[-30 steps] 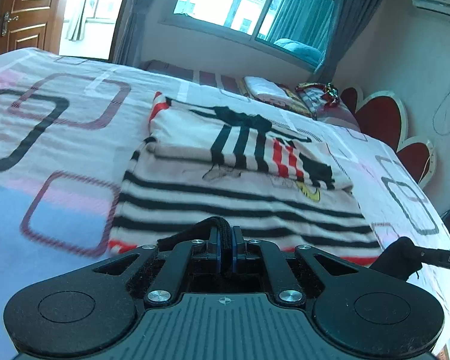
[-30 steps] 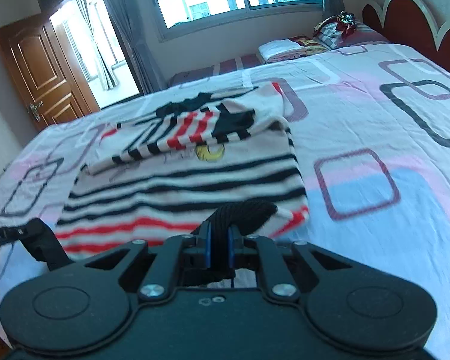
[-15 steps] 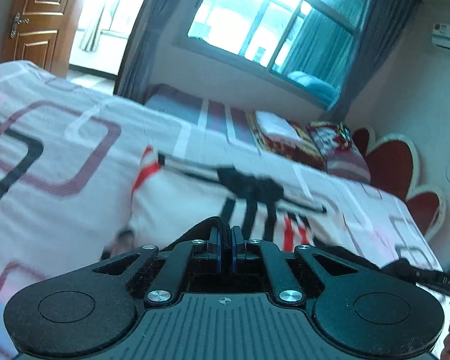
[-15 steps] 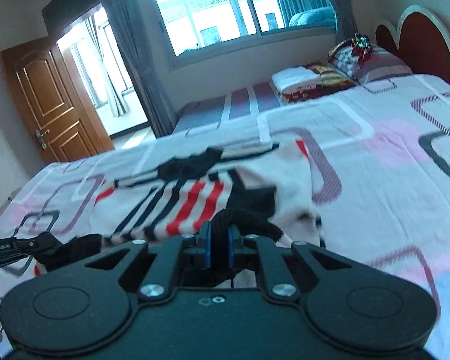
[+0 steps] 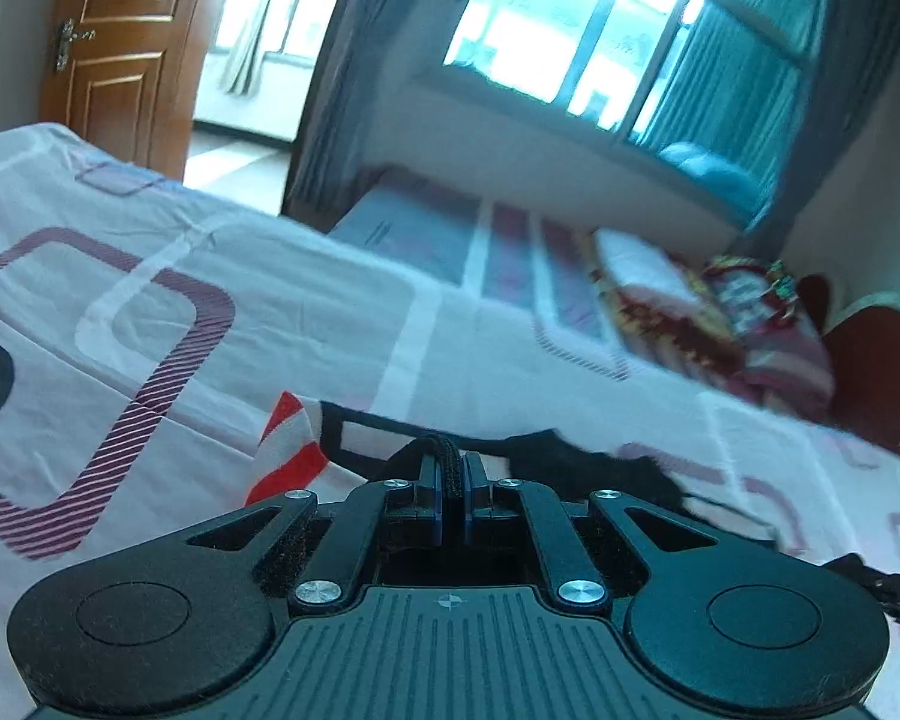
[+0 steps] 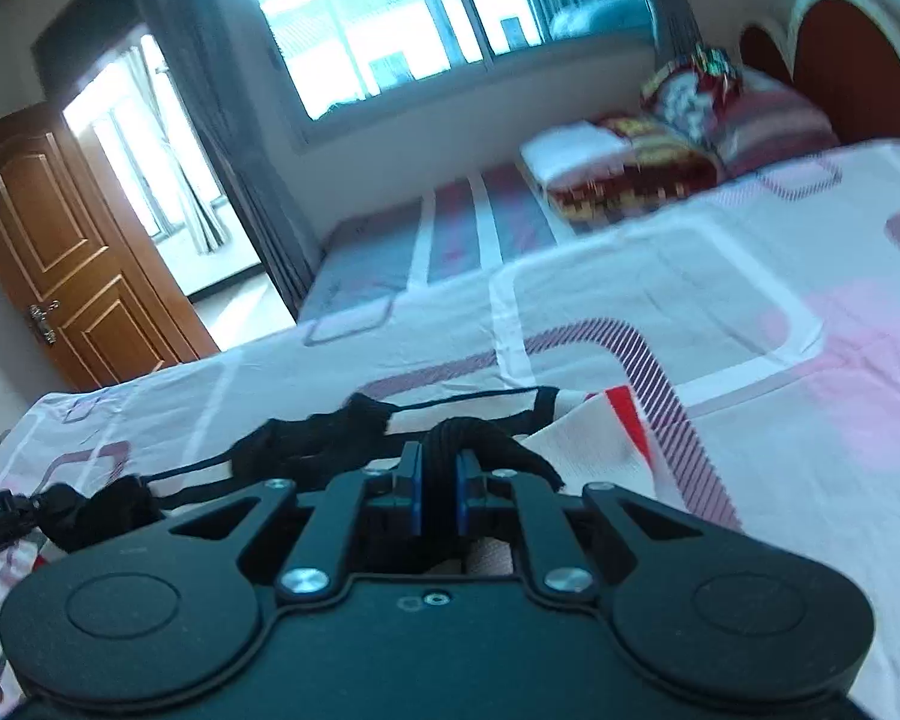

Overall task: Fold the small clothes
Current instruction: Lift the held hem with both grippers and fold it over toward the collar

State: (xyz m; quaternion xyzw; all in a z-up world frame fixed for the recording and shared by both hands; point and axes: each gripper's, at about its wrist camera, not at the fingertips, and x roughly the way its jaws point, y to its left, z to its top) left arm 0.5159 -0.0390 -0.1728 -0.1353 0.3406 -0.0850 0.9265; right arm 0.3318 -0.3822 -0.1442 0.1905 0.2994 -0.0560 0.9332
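A small striped garment, cream with black and red bands and a black hem, lies on the bed; only its far edge [image 5: 288, 444] shows past my left gripper, and its far right corner [image 6: 594, 438] past my right gripper. My left gripper [image 5: 450, 474] is shut on a bunch of the black ribbed hem. My right gripper [image 6: 438, 480] is shut on a thicker bunch of the same hem. The left gripper's tip with black cloth shows at the left of the right wrist view [image 6: 90, 510]. Most of the garment is hidden under the grippers.
The bed sheet [image 5: 150, 312] is white with pink and dark rounded squares. Folded blankets and pillows [image 6: 660, 162] lie at the far edge by the red headboard [image 6: 840, 60]. A second, lower bed [image 6: 426, 240] stands under the window. A wooden door [image 5: 126, 42] is at the left.
Both grippers have carried the near hem forward over the garment toward its far edge. The striped body that showed before is now almost all hidden beneath them. Both stay shut.
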